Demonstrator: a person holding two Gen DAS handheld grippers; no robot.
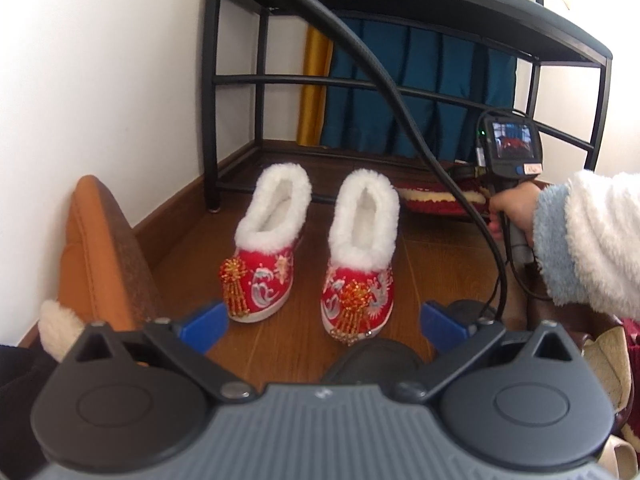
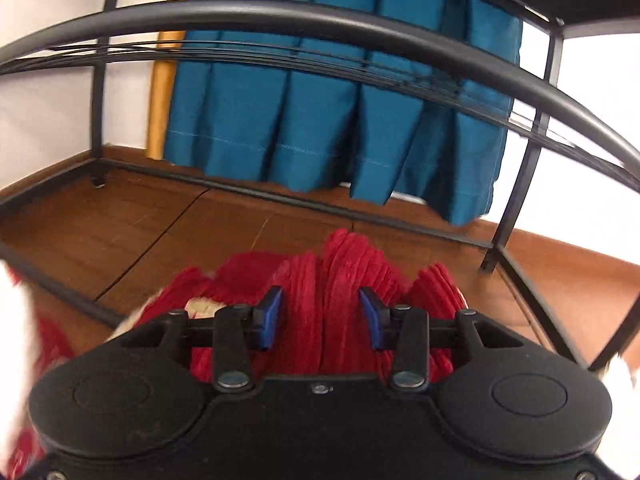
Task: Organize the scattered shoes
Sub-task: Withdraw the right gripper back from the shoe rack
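Two red embroidered shoes with white fleece cuffs, one on the left [image 1: 268, 248] and one on the right [image 1: 360, 264], stand side by side on the wooden floor before a black rack [image 1: 212, 120]. My left gripper [image 1: 322, 326] hangs open just short of their toes, with nothing between its blue fingers [image 1: 204, 326]. In the right wrist view my right gripper [image 2: 322, 312] is shut on red ribbed slipper fabric [image 2: 340, 256], its blue pads [image 2: 270, 316] pressing both sides, at the rack's bottom opening. I cannot tell whether it grips one slipper or two. The left wrist view shows that red slipper [image 1: 436, 200] beyond a hand [image 1: 516, 208].
The rack's front rail [image 2: 320, 20] arches over the right gripper, and its low bar [image 2: 60, 292] crosses the floor. A blue curtain [image 2: 320, 120] hangs behind. An orange leather piece [image 1: 96, 256] leans at the left wall. A black cable [image 1: 360, 60] crosses the view. More footwear [image 1: 608, 360] lies at the right.
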